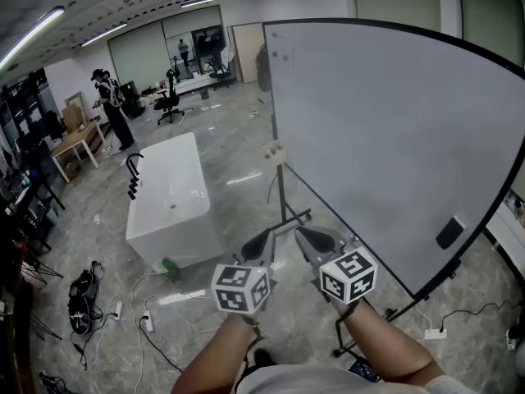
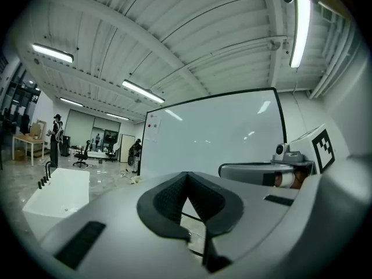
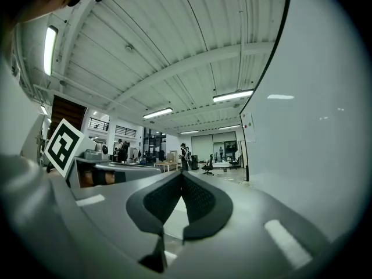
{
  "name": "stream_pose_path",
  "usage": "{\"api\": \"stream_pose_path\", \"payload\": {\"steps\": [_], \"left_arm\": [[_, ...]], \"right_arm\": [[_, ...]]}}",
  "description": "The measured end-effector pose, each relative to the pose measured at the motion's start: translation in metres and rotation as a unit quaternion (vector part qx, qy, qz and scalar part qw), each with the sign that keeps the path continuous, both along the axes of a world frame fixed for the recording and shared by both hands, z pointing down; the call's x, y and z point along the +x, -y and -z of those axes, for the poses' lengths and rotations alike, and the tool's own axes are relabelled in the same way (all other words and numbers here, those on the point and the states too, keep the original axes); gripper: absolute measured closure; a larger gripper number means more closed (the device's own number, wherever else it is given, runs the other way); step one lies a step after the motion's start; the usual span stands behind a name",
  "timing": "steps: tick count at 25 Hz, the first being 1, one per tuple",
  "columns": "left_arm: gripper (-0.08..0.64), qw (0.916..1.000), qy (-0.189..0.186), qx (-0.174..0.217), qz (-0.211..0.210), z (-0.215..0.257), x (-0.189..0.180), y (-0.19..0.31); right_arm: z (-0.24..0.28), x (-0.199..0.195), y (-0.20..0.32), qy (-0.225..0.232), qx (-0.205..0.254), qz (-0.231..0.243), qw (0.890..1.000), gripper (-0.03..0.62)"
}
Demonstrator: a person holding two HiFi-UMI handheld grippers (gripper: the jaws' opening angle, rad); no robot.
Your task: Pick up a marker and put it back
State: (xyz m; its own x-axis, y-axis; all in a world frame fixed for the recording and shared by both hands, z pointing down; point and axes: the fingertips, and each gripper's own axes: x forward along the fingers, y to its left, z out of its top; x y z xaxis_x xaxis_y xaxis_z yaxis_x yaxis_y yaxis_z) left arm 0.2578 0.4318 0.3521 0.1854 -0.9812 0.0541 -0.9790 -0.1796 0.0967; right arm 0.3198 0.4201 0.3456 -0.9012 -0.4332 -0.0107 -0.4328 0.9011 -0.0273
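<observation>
1. The whiteboard (image 1: 385,138) stands on a black stand at the right of the floor. Its face is bare except for a few small marks near its upper left corner.
2. A white bathtub (image 1: 168,195) sits on the floor, well apart from the board's left edge.
3. The left gripper (image 1: 267,235) is held level near the board's lower left corner. Its jaws are closed tip to tip with nothing between them.
4. The right gripper (image 1: 300,231), just beside it, is likewise fully closed and empty.
5. A dark block (image 1: 449,232) sits on the board near its lower right edge.
6. A small pale object (image 1: 275,153) sits at the board's left edge. The marker cannot be made out.
</observation>
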Motion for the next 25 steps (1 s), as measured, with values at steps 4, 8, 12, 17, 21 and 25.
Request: {"api": "stream_pose_path", "payload": {"steps": [4, 8, 12, 17, 21, 25], "left_arm": [[0.558, 1.0, -0.007, -0.003, -0.005, -0.005, -0.022, 0.007], [0.558, 0.9999, -0.012, -0.002, -0.009, -0.01, -0.055, 0.024], [0.558, 0.9997, -0.014, -0.005, -0.018, -0.018, -0.101, 0.043], [0.558, 0.999, -0.019, -0.02, -0.035, -0.026, -0.158, 0.067], [0.558, 0.9981, -0.015, -0.028, -0.052, -0.033, -0.187, 0.087], [0.558, 0.9973, -0.015, -0.041, -0.059, -0.044, -0.216, 0.106]], "right_arm": [[-0.01, -0.024, 0.004, -0.002, -0.01, 0.006, 1.0, 0.589], [-0.021, -0.058, 0.02, -0.008, -0.021, 0.011, 1.0, 0.589], [-0.034, -0.101, 0.041, -0.011, -0.034, 0.005, 0.999, 0.589], [-0.04, -0.159, 0.067, -0.019, -0.049, -0.01, 0.999, 0.589], [-0.048, -0.192, 0.085, -0.025, -0.055, -0.019, 0.998, 0.589], [-0.061, -0.218, 0.106, -0.033, -0.068, -0.024, 0.997, 0.589]]}}
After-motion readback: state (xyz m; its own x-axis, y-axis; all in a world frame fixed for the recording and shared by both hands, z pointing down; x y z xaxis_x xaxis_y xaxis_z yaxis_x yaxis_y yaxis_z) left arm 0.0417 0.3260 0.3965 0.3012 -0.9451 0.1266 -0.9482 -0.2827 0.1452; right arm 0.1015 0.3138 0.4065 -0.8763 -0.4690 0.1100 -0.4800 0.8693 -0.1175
